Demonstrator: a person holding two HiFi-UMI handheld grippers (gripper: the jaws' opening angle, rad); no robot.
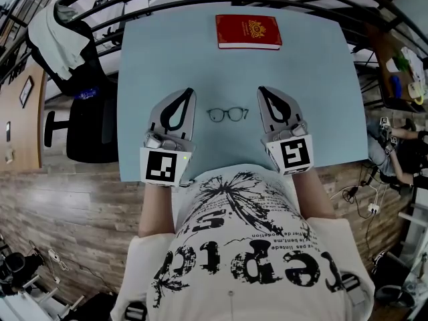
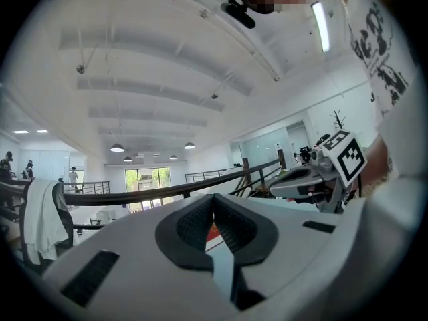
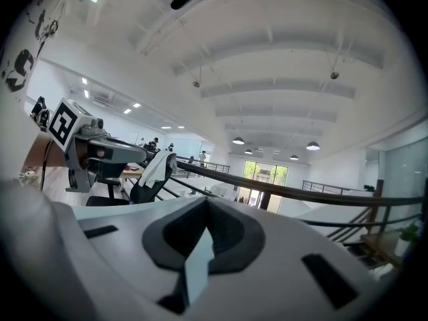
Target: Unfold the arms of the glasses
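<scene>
Glasses (image 1: 227,114) lie on the table (image 1: 167,52), closer to its near edge than its far one and approx. midway between the left and right edges. The left gripper (image 1: 189,91) and right gripper (image 1: 262,89) sit by the near edge, one on each side of the glasses and apart from them, tips aimed at the far edge. This flanking stance prob. gives each gripper its own end of the frame to work on. Both sets of jaws are clenched together w/ nothing between the pads. The frame is thin and dark, w/ two roundish lenses and a bridge. No arm shows reaching out, only a short hook at the right end, so the arms look folded in, tho it's too small to be sure. A red book (image 1: 248,31) lies at the far edge, well apart.
</scene>
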